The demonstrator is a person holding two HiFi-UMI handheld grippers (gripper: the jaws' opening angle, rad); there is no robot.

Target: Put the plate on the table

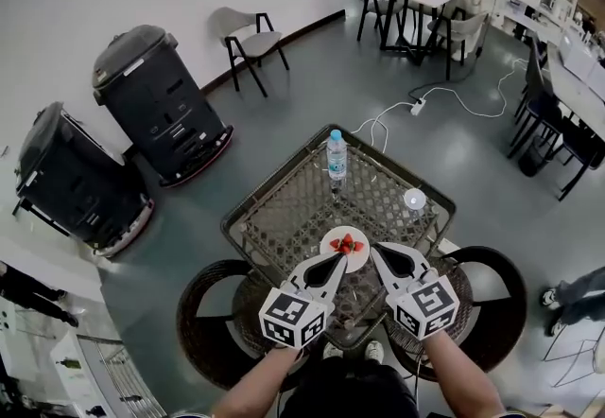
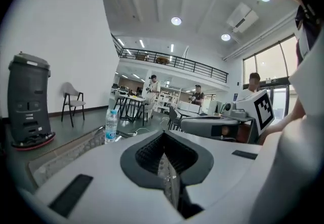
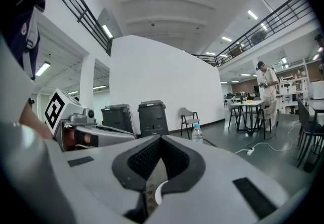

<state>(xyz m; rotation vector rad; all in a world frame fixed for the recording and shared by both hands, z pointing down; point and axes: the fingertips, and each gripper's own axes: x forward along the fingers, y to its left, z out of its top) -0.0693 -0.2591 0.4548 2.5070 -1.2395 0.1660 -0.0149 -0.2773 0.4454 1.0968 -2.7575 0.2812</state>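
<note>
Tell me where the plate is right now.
In the head view, the plate is at the near edge of the wicker table, between the tips of the left gripper and right gripper, opposite the water bottle.

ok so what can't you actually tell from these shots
- Whether the plate rests on the table or hangs just above: the head view looks steeply down, and the left gripper and right gripper cover its near rim.
- Whether the left gripper pinches the rim: the left gripper view shows only a thin slit between near-shut jaws.
- What the small white thing is: head view, too small.
</note>
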